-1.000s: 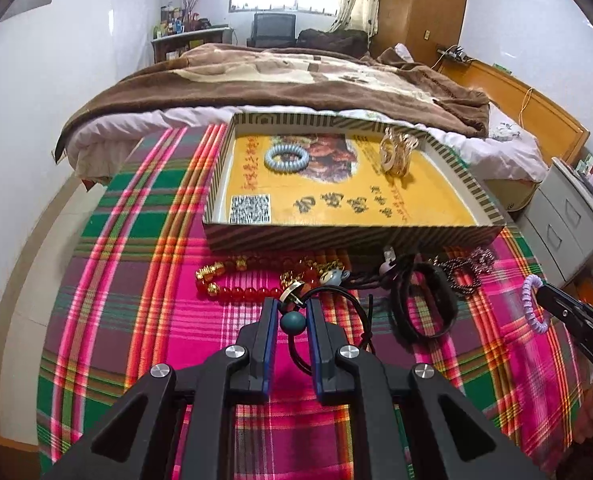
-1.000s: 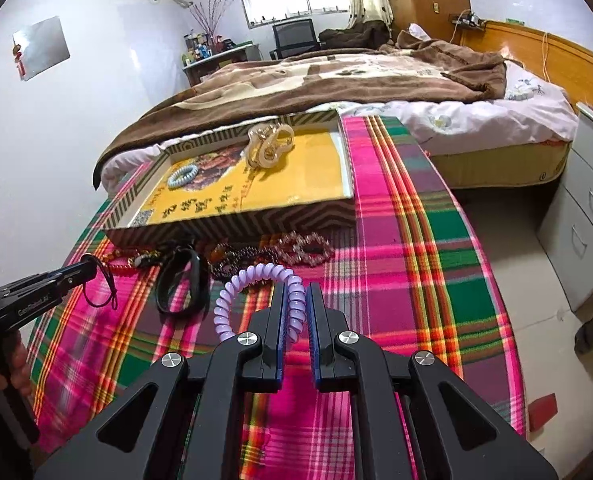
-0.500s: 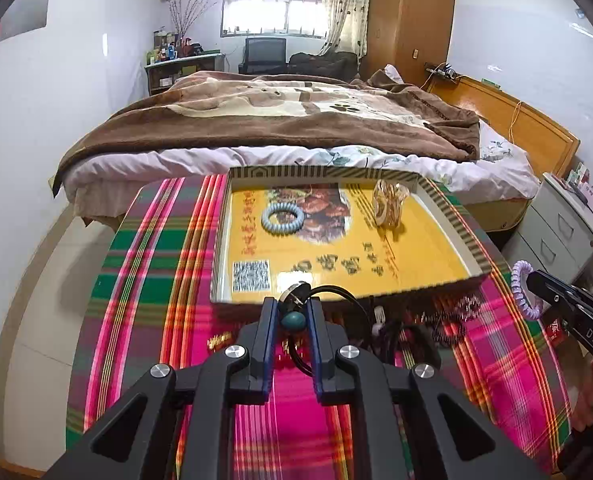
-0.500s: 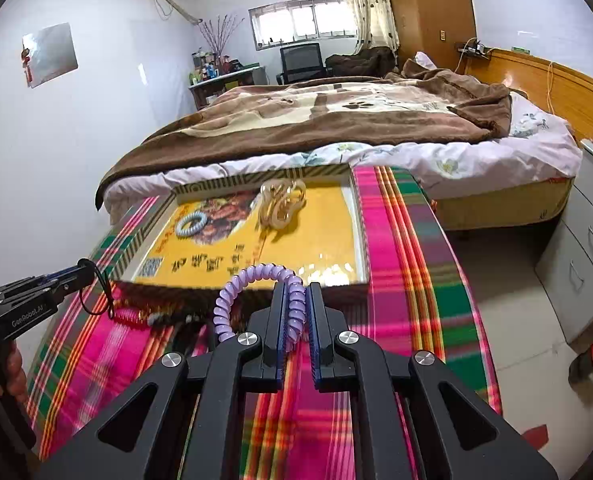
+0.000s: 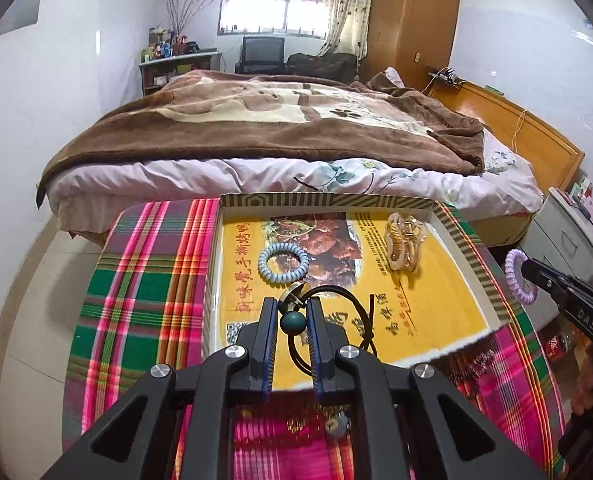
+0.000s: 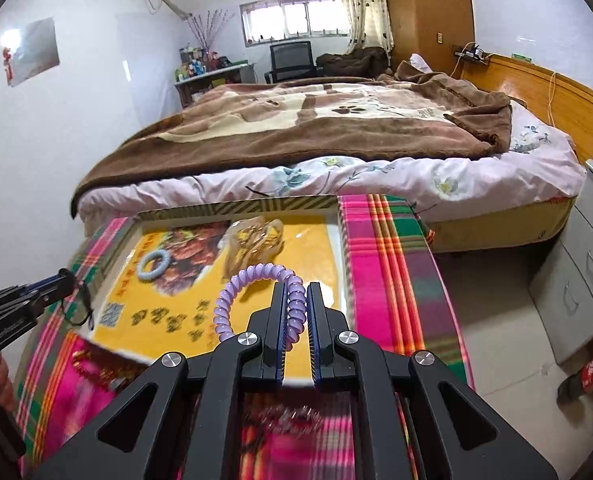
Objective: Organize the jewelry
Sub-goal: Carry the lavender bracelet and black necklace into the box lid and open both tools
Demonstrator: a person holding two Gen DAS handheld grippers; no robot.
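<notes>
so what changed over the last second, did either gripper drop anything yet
No drop. Both grippers rose from the tablecloth and moved forward over the box. The left gripper keeps the black cord necklace; the right gripper keeps the purple coil tie. The blue coil tie and claw clip stayed put.

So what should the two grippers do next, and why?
Probably lower both a little into the tray, then open. The left hand-held gripper pinches a black cord necklace and the right hand-held gripper a purple coil, both above the tray's yellow floor, where a blue coil already lies.
</notes>
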